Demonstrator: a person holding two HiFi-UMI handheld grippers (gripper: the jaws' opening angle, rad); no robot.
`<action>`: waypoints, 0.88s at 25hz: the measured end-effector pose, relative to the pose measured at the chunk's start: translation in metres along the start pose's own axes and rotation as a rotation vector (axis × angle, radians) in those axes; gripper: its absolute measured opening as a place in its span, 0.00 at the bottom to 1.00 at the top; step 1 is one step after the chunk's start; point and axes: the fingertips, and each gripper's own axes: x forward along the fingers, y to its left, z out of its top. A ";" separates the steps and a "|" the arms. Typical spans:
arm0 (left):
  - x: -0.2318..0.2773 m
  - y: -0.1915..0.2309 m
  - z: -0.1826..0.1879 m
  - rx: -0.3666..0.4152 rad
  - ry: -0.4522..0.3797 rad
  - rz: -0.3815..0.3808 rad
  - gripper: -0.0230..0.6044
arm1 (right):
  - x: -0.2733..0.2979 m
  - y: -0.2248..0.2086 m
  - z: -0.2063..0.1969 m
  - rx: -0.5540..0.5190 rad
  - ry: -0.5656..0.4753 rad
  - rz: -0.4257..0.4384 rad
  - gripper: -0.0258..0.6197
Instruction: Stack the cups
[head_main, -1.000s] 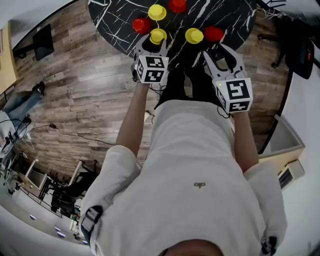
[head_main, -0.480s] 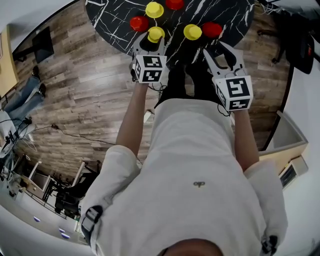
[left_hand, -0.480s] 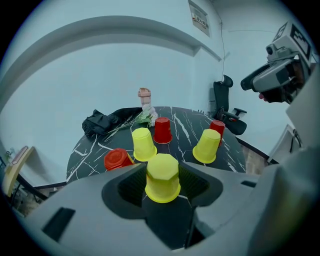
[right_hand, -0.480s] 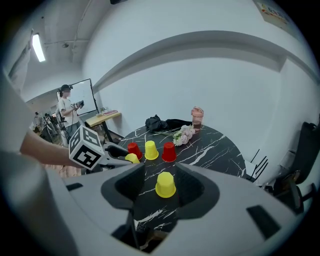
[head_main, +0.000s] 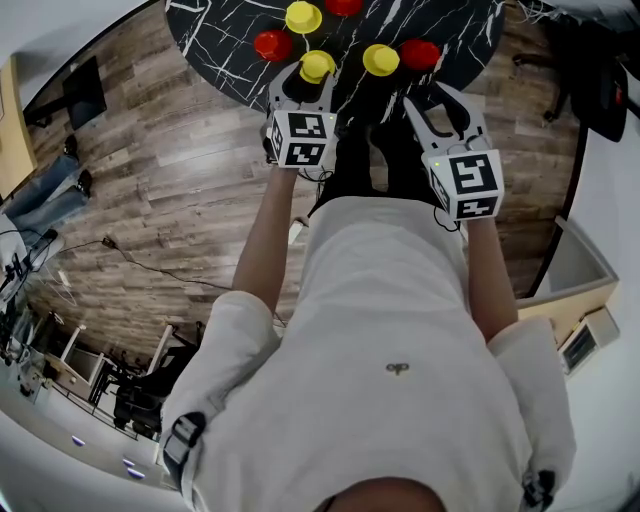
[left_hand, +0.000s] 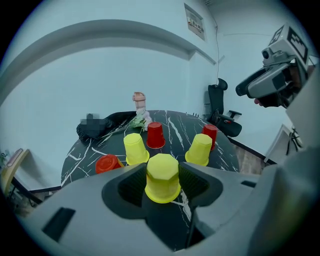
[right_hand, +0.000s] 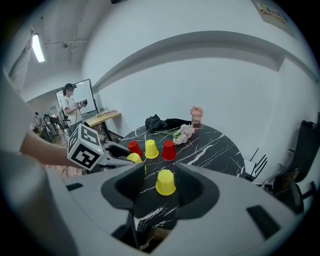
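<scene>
Cups (head_main: 317, 65) higher: three yellow, three red

The desk (head_main: 232, 32) is black with white marble veins. Yellow cups (head_main: 380, 59) and red cups (head_main: 270, 43) stand on it. The floor (head_main: 170, 180) is brown wood grain. The cubes on the left gripper (head_main: 302, 88) and right gripper (head_main: 437, 103) carry black-and-white square markers.

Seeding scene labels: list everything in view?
table: one, black marble, ahead
yellow cups: three, inverted on table
red cups: three, inverted on table
tumbler: one, pink, table's far side
flowers: one bunch, pale, beside tumbler
cloth: one, black, far edge
chair: one, black, right of table
bystander: one, background
arms: two, bare, holding grippers
left gripper: one, grey, open, yellow cup between fingers
right gripper: one, grey, open, yellow cup ahead
</scene>
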 end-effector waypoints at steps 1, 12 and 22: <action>0.001 -0.002 0.000 0.001 0.000 -0.005 0.36 | 0.000 -0.001 0.000 0.000 -0.001 -0.002 0.33; 0.013 -0.030 0.008 0.028 0.002 -0.071 0.36 | -0.010 -0.012 -0.006 0.011 0.003 -0.026 0.33; 0.024 -0.042 0.012 0.039 0.006 -0.089 0.36 | -0.016 -0.024 -0.009 0.027 0.009 -0.038 0.33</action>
